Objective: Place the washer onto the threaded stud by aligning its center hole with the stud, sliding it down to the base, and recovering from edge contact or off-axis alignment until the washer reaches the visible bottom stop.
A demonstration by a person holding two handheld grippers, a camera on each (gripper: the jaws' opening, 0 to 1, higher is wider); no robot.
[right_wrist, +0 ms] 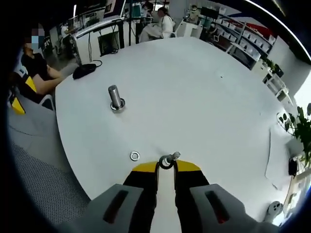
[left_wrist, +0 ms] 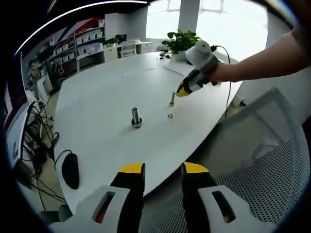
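Silver washer (right_wrist: pixel 134 156), white table (right_wrist: pixel 204 97)

The smooth matt white worktop (right_wrist: pixel 204 97) carries a shiny silver metal threaded stud (right_wrist: pixel 115 98) and a small bright metal ring washer (right_wrist: pixel 134 156). Beside its edge is a grey mesh-fabric chair (left_wrist: pixel 272 160).

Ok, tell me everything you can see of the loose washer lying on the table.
The washer is a small, flat metal ring, silvery, with a round center hole. It lies flat on the white table, touching nothing else. In the right gripper view it sits just left of the small stud at the right gripper tips; in the left gripper view it lies just before that stud, apart from it. It is not yet threaded on.
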